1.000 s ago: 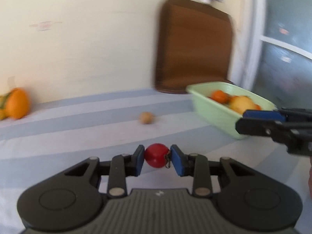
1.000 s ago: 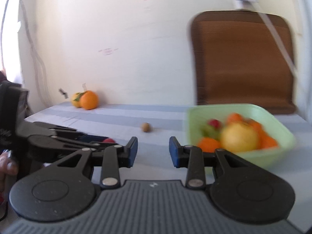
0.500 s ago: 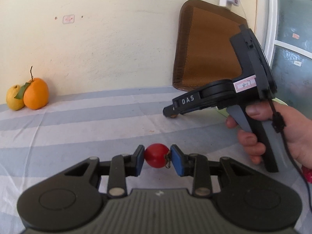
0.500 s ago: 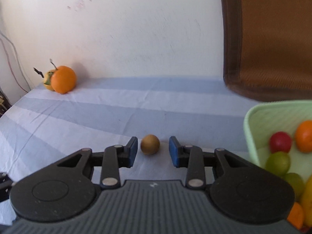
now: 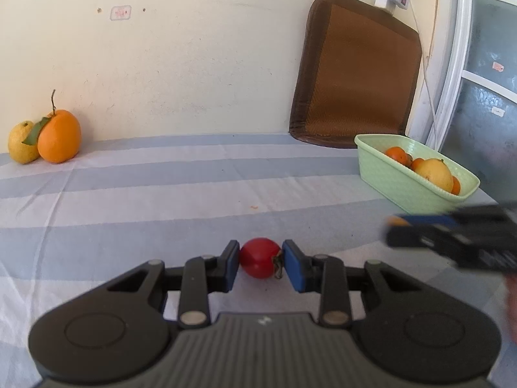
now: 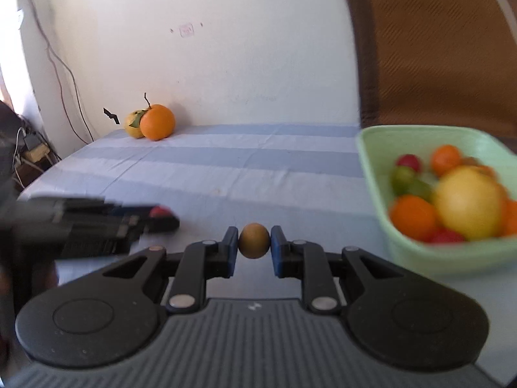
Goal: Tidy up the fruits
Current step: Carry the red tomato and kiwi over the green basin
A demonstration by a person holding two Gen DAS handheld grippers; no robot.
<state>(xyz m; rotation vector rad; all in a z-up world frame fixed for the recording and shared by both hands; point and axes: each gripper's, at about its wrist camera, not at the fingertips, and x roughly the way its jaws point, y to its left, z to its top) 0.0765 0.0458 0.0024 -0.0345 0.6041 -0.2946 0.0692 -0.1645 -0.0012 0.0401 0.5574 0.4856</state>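
Note:
My left gripper (image 5: 260, 263) is shut on a small red fruit (image 5: 259, 262) and holds it just above the striped tablecloth. My right gripper (image 6: 254, 242) is shut on a small brown round fruit (image 6: 254, 240). A light green basket (image 6: 374, 148) at the right holds several fruits, among them a large yellow one (image 6: 467, 202) and oranges; it also shows in the left wrist view (image 5: 387, 171). The right gripper appears blurred at the right of the left wrist view (image 5: 392, 226). The left gripper appears blurred at the left of the right wrist view (image 6: 161, 216).
An orange (image 5: 58, 135) and a yellow fruit (image 5: 21, 142) sit at the far left by the wall. A brown cushion (image 5: 355, 74) leans on the wall behind the basket. The blue-and-white striped tablecloth (image 5: 161, 194) covers the table. Cables hang off the table's left end (image 6: 58, 64).
My right gripper has closed on the brown fruit and pulled back toward the basket side. My left gripper still holds the red fruit in about the same place.

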